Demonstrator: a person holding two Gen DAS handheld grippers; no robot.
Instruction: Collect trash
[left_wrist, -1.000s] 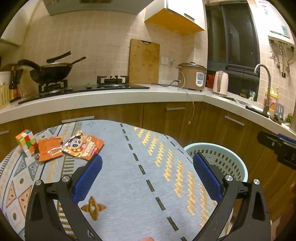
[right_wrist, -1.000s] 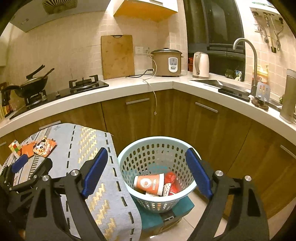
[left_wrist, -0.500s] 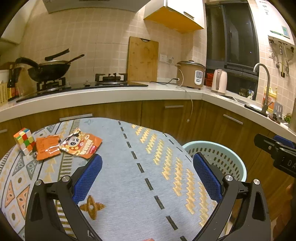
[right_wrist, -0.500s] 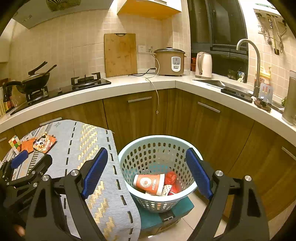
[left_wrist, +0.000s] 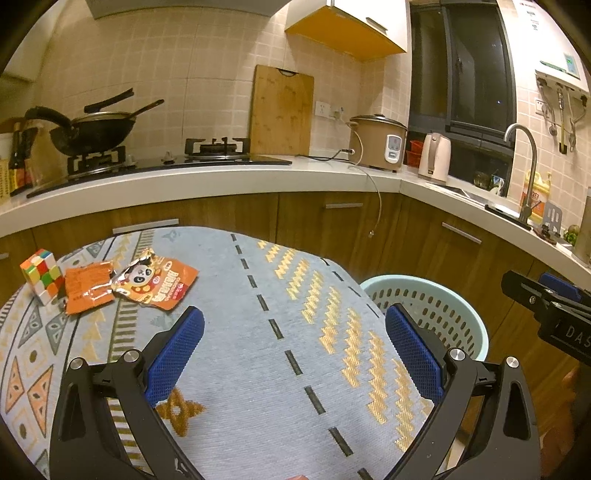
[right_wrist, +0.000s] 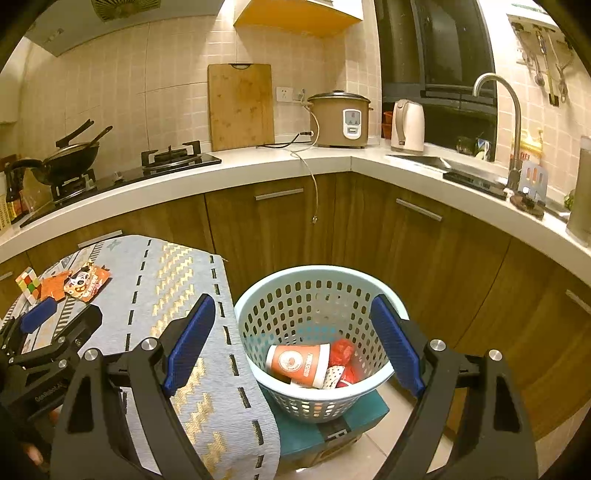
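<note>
Two pieces of trash remain on the table (left_wrist: 236, 369): a panda-print snack wrapper (left_wrist: 155, 282) and a crumpled orange wrapper (left_wrist: 88, 286) touching its left side. Both lie flat near the table's far left corner, with a puzzle cube (left_wrist: 40, 271) just beside the orange wrapper on the corner side. The cube reads as a keepsake, not trash; you should leave it.

The panda wrapper's long axis runs roughly from the far left corner toward the table's middle, its torn end toward the cube. From your left gripper (left_wrist: 293, 343) it lies ahead and to the left, just beyond the left pad. Those jaws stand wide apart with nothing between them.

Your right gripper (right_wrist: 291, 343) hangs off the table's right edge over the basket (right_wrist: 373, 280), jaws likewise spread and empty. The basket sits on a teal box (right_wrist: 325, 432) on the floor, just beside that right edge, and already holds an orange paper cup (right_wrist: 297, 363) and red scraps (right_wrist: 341, 352).

Judgement: the left hand is plainly the nearer one to the wrappers; the right is well apart from them, with the left gripper between. The coming move calls for you to swing the left jaws leftward and forward, then close across the panda wrapper's short width. Risk: flat foil may slide on the cloth, and the two wrappers may drag together or nudge the cube.
</note>
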